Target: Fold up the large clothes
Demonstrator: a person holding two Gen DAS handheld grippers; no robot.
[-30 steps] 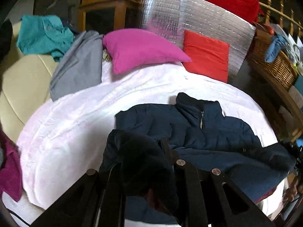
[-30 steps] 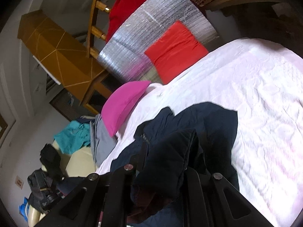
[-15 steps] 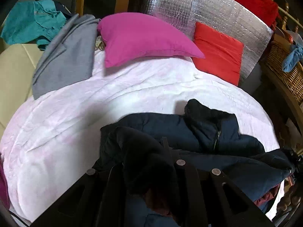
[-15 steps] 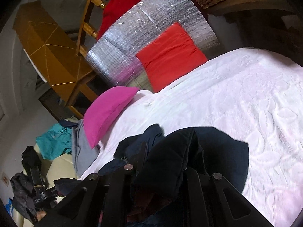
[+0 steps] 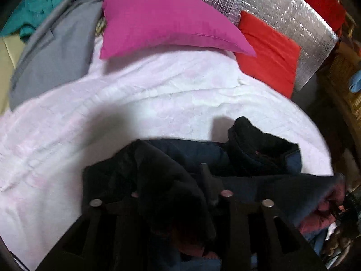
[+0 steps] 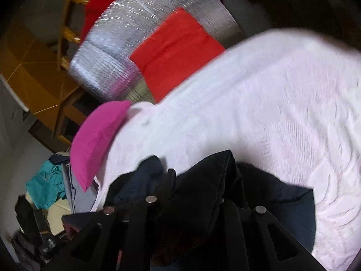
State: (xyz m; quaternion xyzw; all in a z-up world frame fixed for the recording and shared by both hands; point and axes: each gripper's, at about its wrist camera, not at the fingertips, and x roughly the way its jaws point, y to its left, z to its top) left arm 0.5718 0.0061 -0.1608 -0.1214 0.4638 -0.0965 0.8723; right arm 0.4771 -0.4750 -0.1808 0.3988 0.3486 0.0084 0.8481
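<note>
A navy puffer jacket (image 5: 259, 149) lies on the pale pink bedspread (image 5: 158, 103), its collar toward the pillows and its lower part folded up over the body. My left gripper (image 5: 171, 176) is low over the jacket's near left. Its jaws are opening, with a thick bunch of hem loose between them. In the right wrist view, my right gripper (image 6: 198, 180) is at the other end of the jacket (image 6: 282, 203). Its jaws are just starting to open, and the pads still pinch a fold of the quilted fabric.
A magenta pillow (image 5: 162, 20) and a red cushion (image 5: 270, 52) lean on a silver foil mat (image 5: 282, 6) at the bed's head. Grey (image 5: 54, 52) and teal (image 5: 33, 6) garments lie at the far left. A wicker basket (image 5: 345, 85) stands at the right.
Both grippers carried the jacket's hem forward and down toward the collar, folding the lower part over the body. The left jaws have spread apart; the right have barely moved.
</note>
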